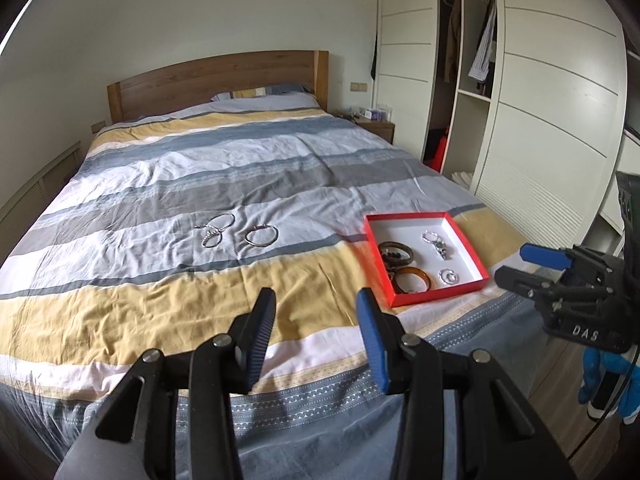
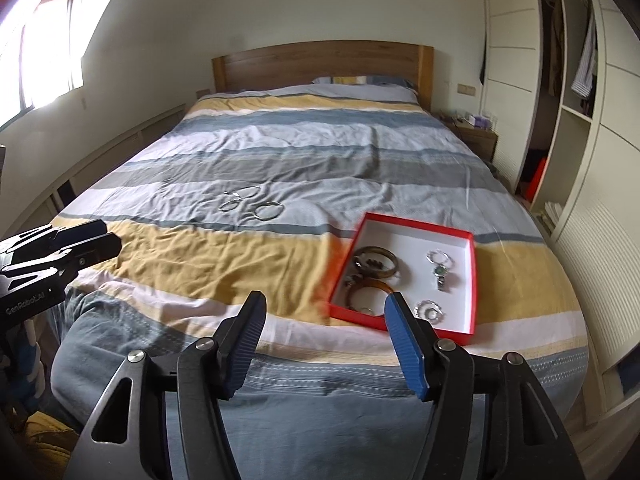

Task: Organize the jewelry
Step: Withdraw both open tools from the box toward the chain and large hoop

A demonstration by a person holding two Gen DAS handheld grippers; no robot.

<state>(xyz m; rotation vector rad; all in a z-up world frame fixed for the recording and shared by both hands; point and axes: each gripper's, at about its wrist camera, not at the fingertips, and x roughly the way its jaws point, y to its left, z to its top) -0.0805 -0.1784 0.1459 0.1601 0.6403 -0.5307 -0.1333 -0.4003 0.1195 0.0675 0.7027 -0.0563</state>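
While hovering over the striped bed, both parted and empty: left gripper low centre, right gripper likewise. Red box right of centre, holding bangles, watch. Loose bracelets mid-frame, well apart from box.

Bracelets lie left of box on bed.

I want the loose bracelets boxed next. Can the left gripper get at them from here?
Probably yes: the left gripper is open and empty, and only bare bedspread lies between it and the bracelets.
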